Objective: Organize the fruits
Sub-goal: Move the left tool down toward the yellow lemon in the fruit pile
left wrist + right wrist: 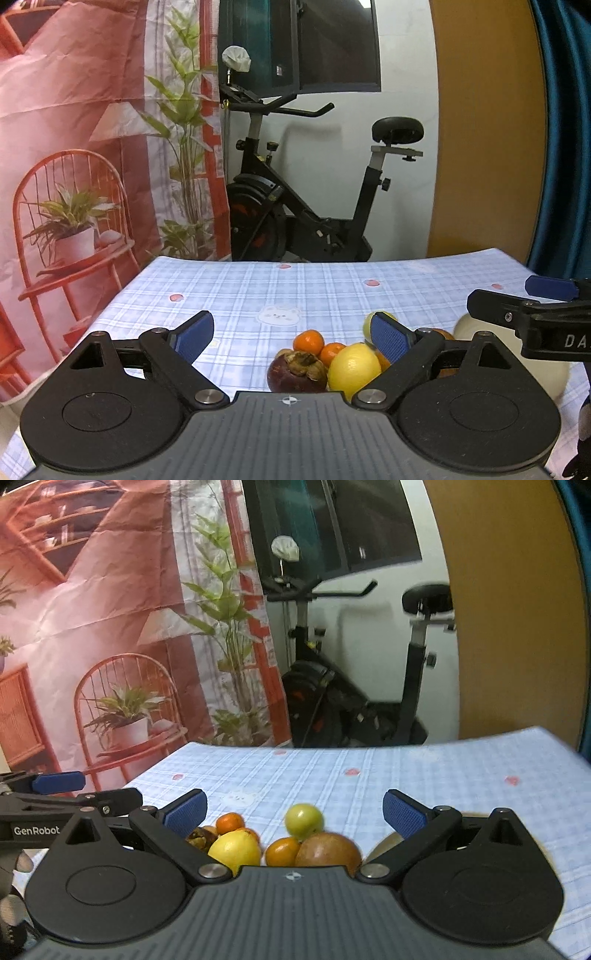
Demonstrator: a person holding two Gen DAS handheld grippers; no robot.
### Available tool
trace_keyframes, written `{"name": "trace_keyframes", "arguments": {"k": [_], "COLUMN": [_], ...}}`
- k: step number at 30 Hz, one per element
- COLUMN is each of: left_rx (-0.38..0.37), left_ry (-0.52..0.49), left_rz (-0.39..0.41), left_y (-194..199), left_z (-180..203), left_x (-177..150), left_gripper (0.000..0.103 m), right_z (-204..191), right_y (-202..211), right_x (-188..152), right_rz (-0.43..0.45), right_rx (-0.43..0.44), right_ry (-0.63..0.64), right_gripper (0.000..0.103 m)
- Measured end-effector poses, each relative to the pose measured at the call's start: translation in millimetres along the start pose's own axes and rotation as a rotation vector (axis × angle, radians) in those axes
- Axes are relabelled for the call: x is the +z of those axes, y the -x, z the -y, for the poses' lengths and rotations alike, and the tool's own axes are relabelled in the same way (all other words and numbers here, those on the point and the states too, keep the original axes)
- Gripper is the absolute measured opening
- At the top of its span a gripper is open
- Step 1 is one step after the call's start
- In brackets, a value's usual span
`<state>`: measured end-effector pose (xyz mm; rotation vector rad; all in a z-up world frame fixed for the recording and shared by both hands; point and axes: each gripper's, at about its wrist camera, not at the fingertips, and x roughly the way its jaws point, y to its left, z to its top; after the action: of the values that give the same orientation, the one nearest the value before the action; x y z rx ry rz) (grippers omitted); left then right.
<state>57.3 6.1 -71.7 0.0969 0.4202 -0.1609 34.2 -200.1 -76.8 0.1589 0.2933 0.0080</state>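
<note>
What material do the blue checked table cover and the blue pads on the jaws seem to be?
Blue checked table cover: probably thin printed cloth or plastic sheet, matte and lying flat. Blue pads: likely rubber, given the fine dotted grip texture.

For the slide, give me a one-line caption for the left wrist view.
Open left gripper hovers over mangosteen, lemon and tangerines on checked tablecloth.

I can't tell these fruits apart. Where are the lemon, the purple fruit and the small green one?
lemon (pixel 352 365), left wrist view, middle of its yellow skin
purple fruit (pixel 286 378), left wrist view, dark rind below its brown cap
green fruit (pixel 303 819), right wrist view, middle of its skin
</note>
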Motion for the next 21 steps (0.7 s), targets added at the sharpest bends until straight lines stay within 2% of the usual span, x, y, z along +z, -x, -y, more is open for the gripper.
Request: {"name": "trace_keyframes", "arguments": {"k": [4, 8, 11, 17, 21], "left_rx": [0.006, 0.001, 0.016, -0.002, -0.043], "left_ry": [0.007, 0.035, 0.046, 0.077, 0.109], "left_rz": [-0.007, -0.059, -0.070, -0.110, -0.143], "left_y": [2, 0, -2, -8, -9], "left_z": [-1, -5, -9, -14, -17], "left_x": [-2, -3, -4, -5, -10], "left_gripper": [0.095, 0.097, 0.097, 0.097, 0.097], "right_z": [-4, -2, 4, 9, 2], "right_y": [7, 6, 4, -1, -6], "right_x": [-2, -7, -10, -10, -14], "right_rz": [0.020, -0.034, -0.068, -0.125, -0.173], "right_rx": [-0.037, -0.041, -0.057, -0.011, 0.023], "right_ry": [0.042, 0.028, 0.005, -0.022, 0.001], "right_gripper": [0.103, 0.103, 0.103, 0.103, 0.103]}}
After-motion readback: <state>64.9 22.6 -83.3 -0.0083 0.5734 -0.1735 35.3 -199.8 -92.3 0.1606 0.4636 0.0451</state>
